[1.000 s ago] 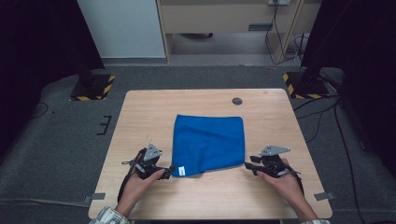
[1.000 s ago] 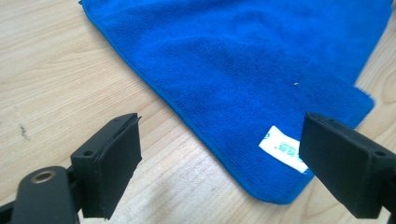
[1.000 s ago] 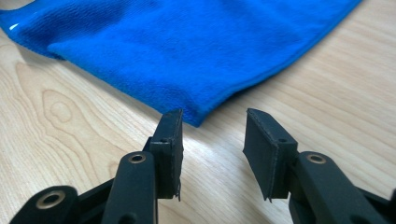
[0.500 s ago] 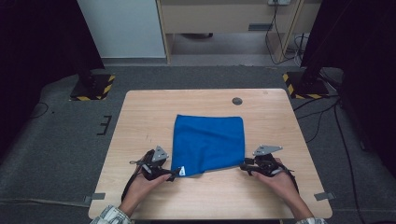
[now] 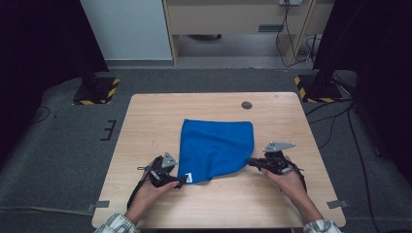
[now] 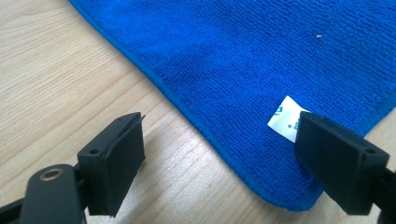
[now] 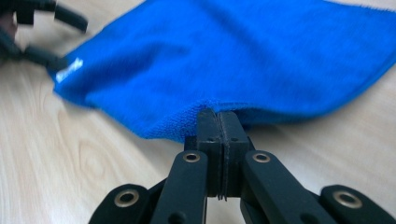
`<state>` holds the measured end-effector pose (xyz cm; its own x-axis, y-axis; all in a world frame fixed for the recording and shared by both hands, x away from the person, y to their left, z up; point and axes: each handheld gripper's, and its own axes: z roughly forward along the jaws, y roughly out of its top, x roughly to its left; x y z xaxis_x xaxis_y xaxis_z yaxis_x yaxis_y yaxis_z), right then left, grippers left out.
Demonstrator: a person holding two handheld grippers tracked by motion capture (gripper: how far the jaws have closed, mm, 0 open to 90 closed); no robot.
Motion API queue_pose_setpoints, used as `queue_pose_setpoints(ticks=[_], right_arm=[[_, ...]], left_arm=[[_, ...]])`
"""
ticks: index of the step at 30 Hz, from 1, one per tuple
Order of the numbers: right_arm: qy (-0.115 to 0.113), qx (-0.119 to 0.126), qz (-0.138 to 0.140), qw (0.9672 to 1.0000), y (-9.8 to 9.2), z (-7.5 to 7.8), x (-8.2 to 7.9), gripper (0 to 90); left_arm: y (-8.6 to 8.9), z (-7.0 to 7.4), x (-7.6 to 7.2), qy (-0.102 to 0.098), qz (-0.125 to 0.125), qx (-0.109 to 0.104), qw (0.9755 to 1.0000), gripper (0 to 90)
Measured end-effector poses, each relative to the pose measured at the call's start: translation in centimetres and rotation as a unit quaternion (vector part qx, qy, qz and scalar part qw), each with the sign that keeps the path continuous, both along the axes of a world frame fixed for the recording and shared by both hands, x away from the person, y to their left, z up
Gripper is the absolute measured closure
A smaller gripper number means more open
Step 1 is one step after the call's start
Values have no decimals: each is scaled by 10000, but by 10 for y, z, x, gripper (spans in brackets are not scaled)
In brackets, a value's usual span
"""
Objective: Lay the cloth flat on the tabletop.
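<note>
One corner of the blue microfiber cloth is now pinched: the right gripper has just closed on it, while the left gripper straddles the cloth's tagged corner wide open, so lifting waits.

The square blue cloth looks like soft, napped microfibre with a stitched hem and a small white paper-like label. The pale wooden desk is smooth, matt, finely grained. The left tool's black jaws look matt plastic.

Bare table around cloth
</note>
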<state>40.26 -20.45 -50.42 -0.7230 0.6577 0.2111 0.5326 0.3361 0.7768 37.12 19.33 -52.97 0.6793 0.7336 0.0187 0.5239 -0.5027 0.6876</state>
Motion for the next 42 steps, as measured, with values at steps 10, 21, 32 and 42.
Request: queue_pose_setpoints(ticks=[10,21,32,42], right_arm=[[435,-356,-331,9979,31,2,57,864],[481,-411,-134,9979,32,-9,41,671],[535,-495,-198,9971,15,-9,18,894],[623,-433,-472,9960,-21,-5,-12,894]], left_arm=[[8,0,2,31,199,6,9998,151],[7,0,3,39,210,22,9998,143],[7,0,2,27,188,20,9998,143],[0,-1,-2,90,30,-56,9999,142]])
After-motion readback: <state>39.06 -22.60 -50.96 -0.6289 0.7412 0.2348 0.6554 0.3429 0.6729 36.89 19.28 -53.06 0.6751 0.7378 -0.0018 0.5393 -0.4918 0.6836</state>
